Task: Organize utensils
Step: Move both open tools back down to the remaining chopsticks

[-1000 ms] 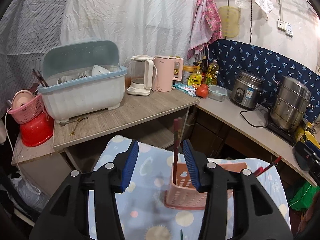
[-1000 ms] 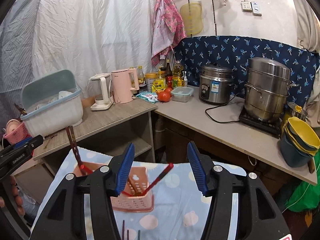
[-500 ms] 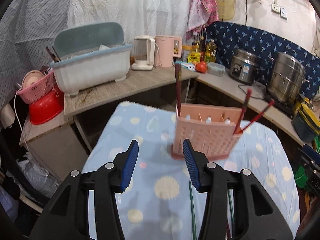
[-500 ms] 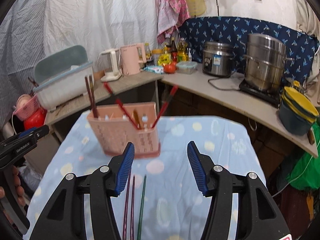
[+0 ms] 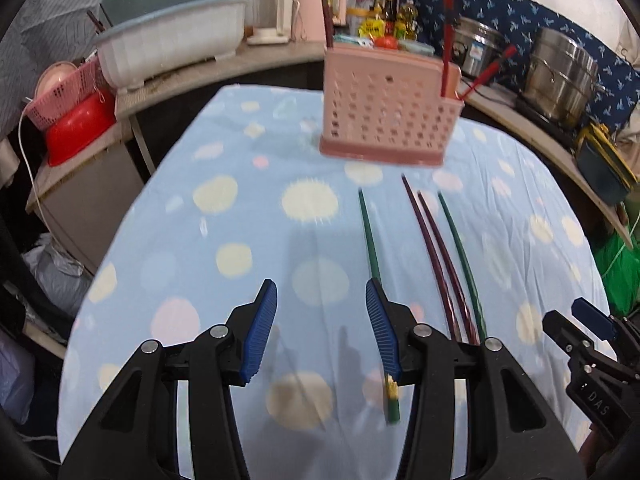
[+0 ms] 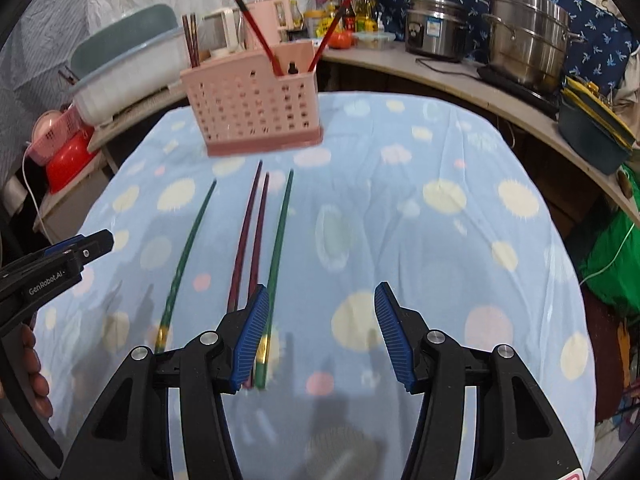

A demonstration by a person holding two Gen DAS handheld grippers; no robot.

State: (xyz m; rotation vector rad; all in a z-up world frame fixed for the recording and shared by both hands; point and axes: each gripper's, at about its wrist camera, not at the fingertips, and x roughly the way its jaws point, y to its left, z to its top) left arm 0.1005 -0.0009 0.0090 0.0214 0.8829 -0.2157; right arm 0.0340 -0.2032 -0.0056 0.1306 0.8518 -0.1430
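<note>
A pink slotted utensil holder (image 5: 386,110) (image 6: 256,110) stands at the far side of the blue spotted tablecloth (image 5: 240,240) (image 6: 440,240), with red and dark chopsticks upright in it. In front of it lie a lone green chopstick (image 5: 370,240) (image 6: 188,248), two dark red chopsticks (image 5: 434,252) (image 6: 250,240) and another green chopstick (image 5: 460,248) (image 6: 278,240). My left gripper (image 5: 320,320) hangs open over the cloth, the lone green chopstick under its right finger. My right gripper (image 6: 320,320) is open too, the dark red pair and green chopstick running under its left finger.
Behind the table runs a counter with a lidded dish rack (image 5: 172,40), kettles (image 5: 272,16), a rice cooker (image 6: 434,32) and a steel steamer pot (image 6: 528,40). A pink basket on a red basin (image 5: 72,120) sits at the left; stacked bowls (image 6: 596,136) at the right.
Both grippers have come down and tilted toward the table. The holder has slid up and away in both views, and the chopsticks lying on the cloth have come into sight. The jaws kept their width.
</note>
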